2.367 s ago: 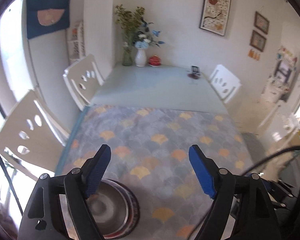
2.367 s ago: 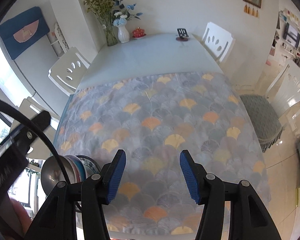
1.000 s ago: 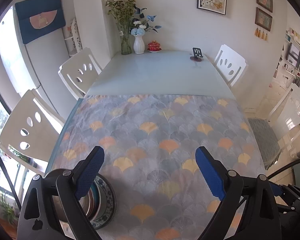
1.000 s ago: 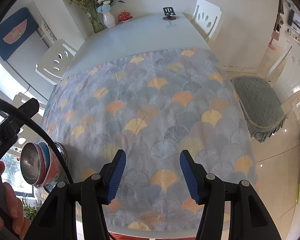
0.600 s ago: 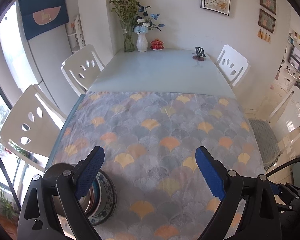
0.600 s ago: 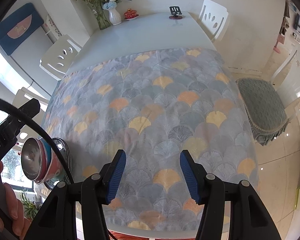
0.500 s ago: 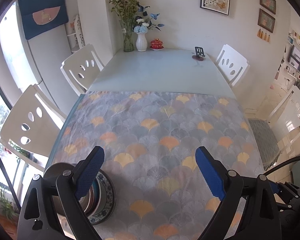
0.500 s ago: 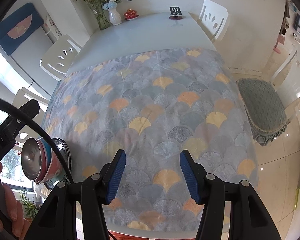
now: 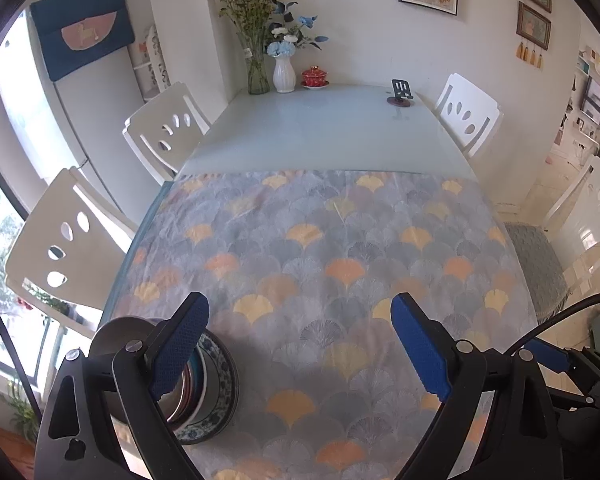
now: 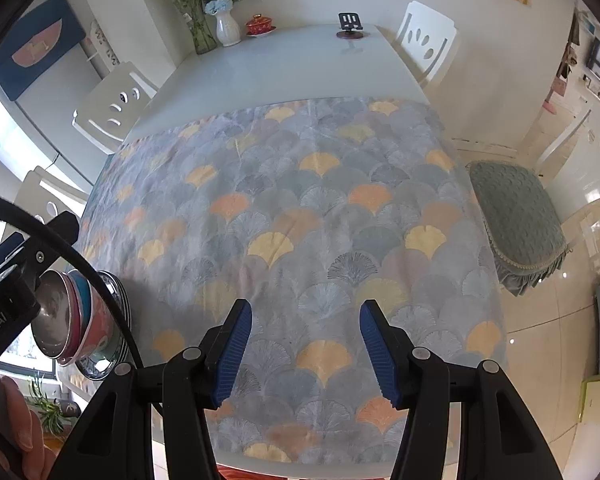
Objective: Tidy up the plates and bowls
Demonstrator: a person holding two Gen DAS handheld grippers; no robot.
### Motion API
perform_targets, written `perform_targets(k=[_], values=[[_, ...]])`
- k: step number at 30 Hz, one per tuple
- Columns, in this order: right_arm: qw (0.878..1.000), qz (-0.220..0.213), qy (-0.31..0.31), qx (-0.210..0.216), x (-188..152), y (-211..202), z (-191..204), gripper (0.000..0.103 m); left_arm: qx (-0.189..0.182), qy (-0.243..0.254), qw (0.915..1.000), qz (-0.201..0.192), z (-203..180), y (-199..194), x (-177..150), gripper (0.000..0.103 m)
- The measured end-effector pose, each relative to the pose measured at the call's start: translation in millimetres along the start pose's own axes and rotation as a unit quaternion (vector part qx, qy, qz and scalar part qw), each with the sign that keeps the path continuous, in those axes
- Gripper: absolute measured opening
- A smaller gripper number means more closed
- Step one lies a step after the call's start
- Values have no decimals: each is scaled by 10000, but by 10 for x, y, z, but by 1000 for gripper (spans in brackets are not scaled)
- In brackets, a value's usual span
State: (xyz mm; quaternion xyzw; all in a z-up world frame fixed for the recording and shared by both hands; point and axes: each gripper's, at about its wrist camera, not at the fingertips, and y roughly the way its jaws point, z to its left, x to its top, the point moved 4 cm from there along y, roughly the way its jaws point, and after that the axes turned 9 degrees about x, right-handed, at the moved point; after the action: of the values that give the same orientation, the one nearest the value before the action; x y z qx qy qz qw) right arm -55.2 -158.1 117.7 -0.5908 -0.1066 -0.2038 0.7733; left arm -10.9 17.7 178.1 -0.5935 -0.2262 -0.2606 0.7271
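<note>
We are holding the left gripper wide open over the tablecloth, gripping nothing. The stack of bowls and plates is sitting at the table's near left corner (steel bowl on top). Our right gripper is hanging half open, empty too.
</note>
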Motion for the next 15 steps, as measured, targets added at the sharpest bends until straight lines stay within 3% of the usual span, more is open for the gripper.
perform_targets(k=[15], values=[[10000, 2, -21, 64, 16, 27, 30, 54, 140, 84, 9999, 39, 15, 28, -17, 92]])
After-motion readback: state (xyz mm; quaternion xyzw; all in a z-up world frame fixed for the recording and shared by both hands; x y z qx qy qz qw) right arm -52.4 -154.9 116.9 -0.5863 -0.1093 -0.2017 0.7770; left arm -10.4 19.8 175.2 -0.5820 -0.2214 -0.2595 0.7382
